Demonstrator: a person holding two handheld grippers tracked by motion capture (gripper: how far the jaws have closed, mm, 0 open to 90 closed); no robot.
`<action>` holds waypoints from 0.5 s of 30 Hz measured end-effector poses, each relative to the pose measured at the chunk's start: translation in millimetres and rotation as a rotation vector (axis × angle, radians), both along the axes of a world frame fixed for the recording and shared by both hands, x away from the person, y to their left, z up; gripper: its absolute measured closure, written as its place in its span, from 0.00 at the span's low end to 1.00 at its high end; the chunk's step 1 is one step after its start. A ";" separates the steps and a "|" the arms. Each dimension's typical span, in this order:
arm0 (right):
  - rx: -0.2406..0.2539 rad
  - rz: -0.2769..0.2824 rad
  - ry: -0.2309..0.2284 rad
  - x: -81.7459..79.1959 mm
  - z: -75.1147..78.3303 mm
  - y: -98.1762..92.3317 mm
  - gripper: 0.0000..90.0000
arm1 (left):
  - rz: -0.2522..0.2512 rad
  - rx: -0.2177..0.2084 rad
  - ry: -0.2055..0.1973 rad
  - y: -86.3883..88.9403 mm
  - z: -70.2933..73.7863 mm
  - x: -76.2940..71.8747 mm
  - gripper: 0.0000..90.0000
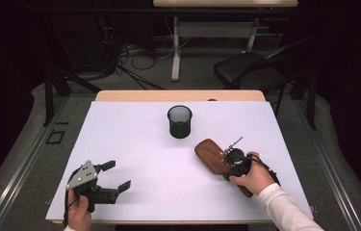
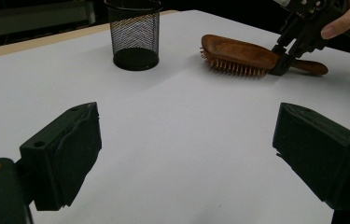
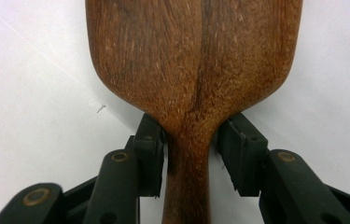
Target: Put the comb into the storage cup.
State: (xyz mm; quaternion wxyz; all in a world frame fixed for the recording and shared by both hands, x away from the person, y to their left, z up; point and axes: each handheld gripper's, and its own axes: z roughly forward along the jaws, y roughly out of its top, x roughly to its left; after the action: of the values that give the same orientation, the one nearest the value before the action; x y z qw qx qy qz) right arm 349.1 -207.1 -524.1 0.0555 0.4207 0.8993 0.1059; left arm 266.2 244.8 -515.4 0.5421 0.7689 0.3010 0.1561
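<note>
From the high view, the brush (image 1: 210,155) lies flat on the white surface (image 1: 135,144), right of centre, head pointing up-left toward the mesh cup (image 1: 180,121), which stands upright a little beyond it and apart from it. The right tongs (image 1: 226,161) come down on the brush where head meets handle; the handle end runs back under the right hand (image 1: 256,179). The left tongs (image 1: 119,175) rest near the front left corner, well apart from both things, held in the left hand (image 1: 79,215).

In the left gripper view, the left tongs (image 2: 186,149) stand wide open with nothing between them, only bare surface. Farther off the brush (image 2: 238,52) lies bristles down, and the right tongs (image 2: 282,63) pinch at its neck; the cup (image 2: 134,33) stands to its left.

In the right gripper view, the right tongs (image 3: 189,158) straddle the narrow neck of the brush (image 3: 193,60). The left pad seems to touch the wood; a thin gap appears to remain at the right pad, so the grip does not look firm yet.

To do this grasp well, I judge the tongs should close squarely on the neck, just below the flare, so the head cannot slip through. Both pads should bear evenly before lifting, or the brush may pivot. Keeping the left tongs parked avoids a clash.
</note>
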 end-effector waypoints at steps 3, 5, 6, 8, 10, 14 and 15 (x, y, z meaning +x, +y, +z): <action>0.062 -0.008 -0.051 -1.4 -5.7 0.7 0.71 | 0.000 0.001 0.000 -0.1 0.0 0.0 0.09; 0.047 -0.003 -0.042 -1.6 -4.5 1.1 0.71 | 0.000 0.001 0.000 -0.1 0.0 0.0 0.09; 0.043 -0.004 -0.036 -1.7 -4.0 1.4 0.72 | 0.000 -0.001 0.001 -0.1 -0.1 0.0 0.09; 0.043 -0.004 -0.033 -1.9 -3.8 1.6 0.72 | 0.000 0.000 0.001 -0.1 -0.1 0.0 0.09; 0.065 -0.006 -0.051 -2.3 -5.9 1.6 0.73 | 0.000 0.001 0.000 0.0 0.0 0.0 0.09; 0.060 0.001 -0.051 -2.4 -5.7 1.2 0.75 | 0.000 0.002 0.000 0.1 0.0 0.0 0.09; 0.058 0.004 -0.052 -2.5 -5.7 1.2 0.75 | 0.000 0.002 0.000 0.1 0.0 0.0 0.09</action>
State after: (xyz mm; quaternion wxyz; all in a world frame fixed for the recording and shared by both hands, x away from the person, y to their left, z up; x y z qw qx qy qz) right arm 346.7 -205.9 -529.8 0.0662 0.4175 0.8949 0.1430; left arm 266.2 244.9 -515.5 0.5415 0.7693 0.3007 0.1564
